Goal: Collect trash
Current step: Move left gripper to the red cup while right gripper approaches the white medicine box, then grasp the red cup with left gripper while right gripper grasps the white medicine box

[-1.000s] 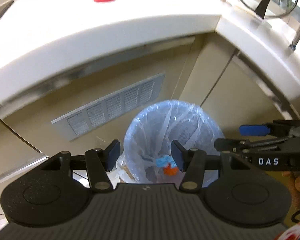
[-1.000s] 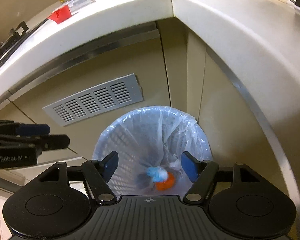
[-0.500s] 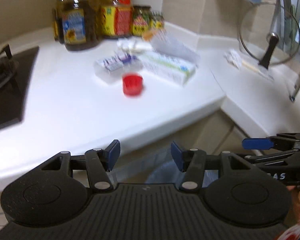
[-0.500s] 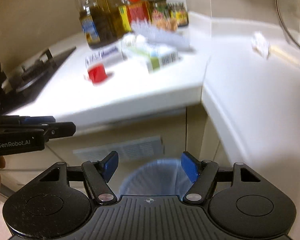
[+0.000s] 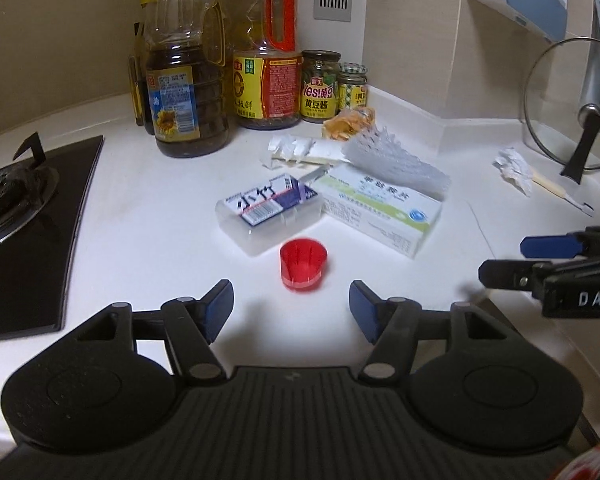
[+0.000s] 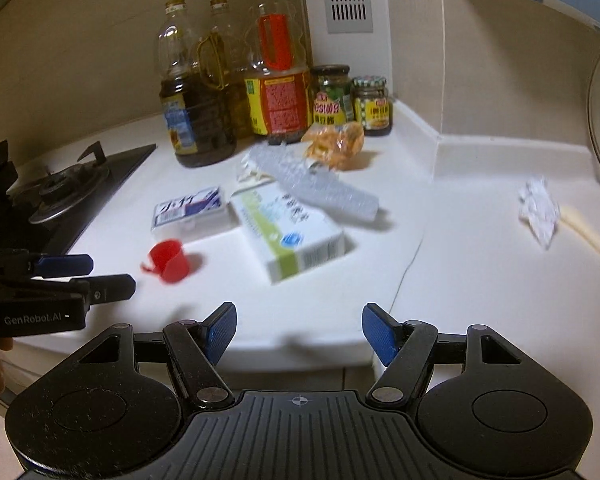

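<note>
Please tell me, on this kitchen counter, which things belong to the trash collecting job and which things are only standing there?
Likely trash to collect:
- red cap
- green-and-white carton
- clear plastic box
- crumpled clear tray
- orange wrapper
- torn paper
- crumpled white paper

Probably just kitchen items:
- oil bottles
- sauce jars
- gas stove
- glass lid

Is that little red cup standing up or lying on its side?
Upright. The red cup stands mouth-up on the white counter, and looks empty inside.
</note>
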The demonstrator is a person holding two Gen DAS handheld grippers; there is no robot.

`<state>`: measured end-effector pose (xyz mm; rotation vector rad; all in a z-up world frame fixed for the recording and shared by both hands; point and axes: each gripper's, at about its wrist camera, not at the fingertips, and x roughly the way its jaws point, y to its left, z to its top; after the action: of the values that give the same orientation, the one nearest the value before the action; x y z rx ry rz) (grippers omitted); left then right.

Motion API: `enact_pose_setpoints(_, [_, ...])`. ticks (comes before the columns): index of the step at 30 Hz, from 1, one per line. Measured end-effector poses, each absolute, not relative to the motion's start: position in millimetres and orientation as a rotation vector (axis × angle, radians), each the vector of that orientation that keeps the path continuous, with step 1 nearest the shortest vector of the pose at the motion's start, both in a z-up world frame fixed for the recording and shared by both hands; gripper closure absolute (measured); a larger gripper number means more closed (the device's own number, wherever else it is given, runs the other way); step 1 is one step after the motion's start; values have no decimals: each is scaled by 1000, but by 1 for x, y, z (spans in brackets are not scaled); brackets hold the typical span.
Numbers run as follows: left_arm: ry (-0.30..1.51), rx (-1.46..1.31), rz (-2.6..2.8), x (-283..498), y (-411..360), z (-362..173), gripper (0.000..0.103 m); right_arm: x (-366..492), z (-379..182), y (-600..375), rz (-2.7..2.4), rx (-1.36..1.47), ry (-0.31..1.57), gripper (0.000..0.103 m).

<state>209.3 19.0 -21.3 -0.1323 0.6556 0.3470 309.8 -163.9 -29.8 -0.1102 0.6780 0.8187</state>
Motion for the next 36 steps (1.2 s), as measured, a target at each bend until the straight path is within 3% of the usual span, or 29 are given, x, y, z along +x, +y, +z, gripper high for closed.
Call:
enact_pose_setpoints(12, [684, -86, 349, 259, 22, -47, 43, 353, -41, -158, 844, -125, 693, 28])
enact_pose_setpoints(18, [702, -79, 351, 263, 25, -49, 73, 366, -48, -149, 878, -114, 703, 28])
enact_pose_setpoints(36, [666, -169, 376, 234, 26, -16, 73, 391, -59, -79, 1015, -295, 643, 21])
